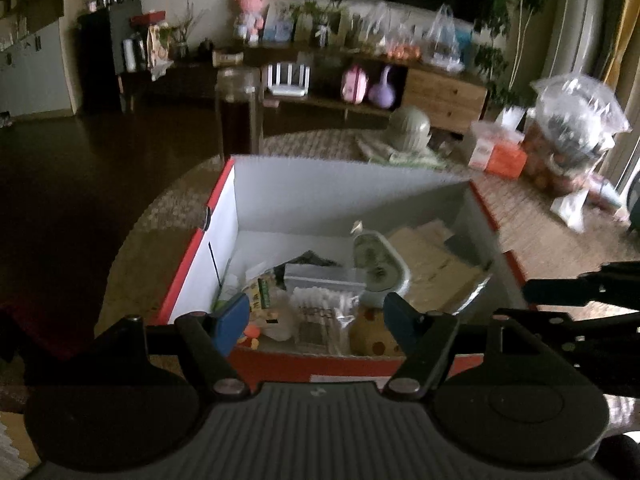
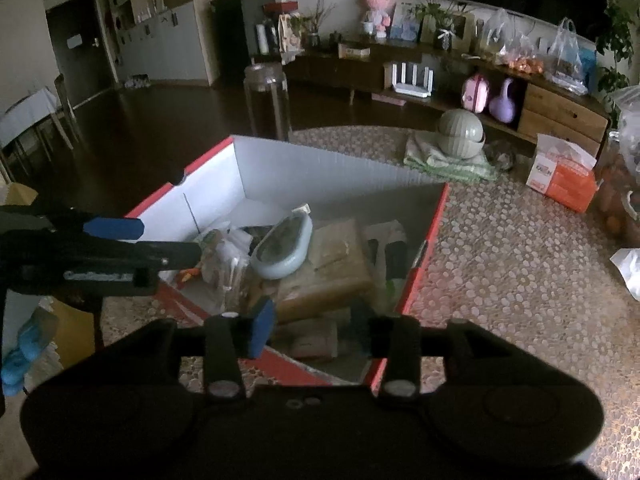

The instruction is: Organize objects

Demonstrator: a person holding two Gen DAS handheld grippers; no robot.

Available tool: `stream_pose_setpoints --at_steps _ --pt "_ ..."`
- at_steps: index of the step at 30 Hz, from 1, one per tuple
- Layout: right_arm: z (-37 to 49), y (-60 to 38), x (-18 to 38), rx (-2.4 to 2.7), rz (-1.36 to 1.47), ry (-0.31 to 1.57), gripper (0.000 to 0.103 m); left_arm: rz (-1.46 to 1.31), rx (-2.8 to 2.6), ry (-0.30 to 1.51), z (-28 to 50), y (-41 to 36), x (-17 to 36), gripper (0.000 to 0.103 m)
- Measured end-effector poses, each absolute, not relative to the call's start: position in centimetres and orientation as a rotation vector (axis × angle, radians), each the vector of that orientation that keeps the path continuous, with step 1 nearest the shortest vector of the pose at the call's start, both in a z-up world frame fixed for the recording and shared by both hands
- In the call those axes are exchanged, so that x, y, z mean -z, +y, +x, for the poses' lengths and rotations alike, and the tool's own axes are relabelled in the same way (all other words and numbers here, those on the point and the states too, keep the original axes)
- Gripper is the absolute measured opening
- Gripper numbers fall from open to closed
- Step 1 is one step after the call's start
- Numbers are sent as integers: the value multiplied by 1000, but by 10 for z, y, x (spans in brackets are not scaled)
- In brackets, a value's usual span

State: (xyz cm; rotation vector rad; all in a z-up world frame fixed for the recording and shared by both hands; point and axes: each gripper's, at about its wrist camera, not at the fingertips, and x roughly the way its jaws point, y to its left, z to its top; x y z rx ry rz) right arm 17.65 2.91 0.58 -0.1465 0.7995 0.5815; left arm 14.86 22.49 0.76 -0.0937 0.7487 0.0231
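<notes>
Two tools hang over a red and white box [image 1: 224, 216] that sits on the counter [image 2: 520, 240]. The left tool [image 1: 316, 320] has its blue fingers [image 1: 232, 320] spread wide apart and holds nothing. The right tool [image 2: 316, 330] is spread apart too and is empty. Inside the box lie a pale blue dish [image 2: 282, 246], a bag of cotton swabs [image 1: 320, 312], and brown paper packs [image 2: 340, 264], all close together. A round green pot [image 2: 460, 132] stands on a folded cloth behind the box.
</notes>
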Motion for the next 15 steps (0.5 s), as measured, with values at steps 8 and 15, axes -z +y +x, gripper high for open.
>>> stream_pose_setpoints --at_steps 8,15 --pt "154 13 -19 -624 -133 736 54 -62 4 673 118 211 -22 74" --pt "134 0 -29 -668 -128 654 71 -77 10 651 102 202 -24 85"
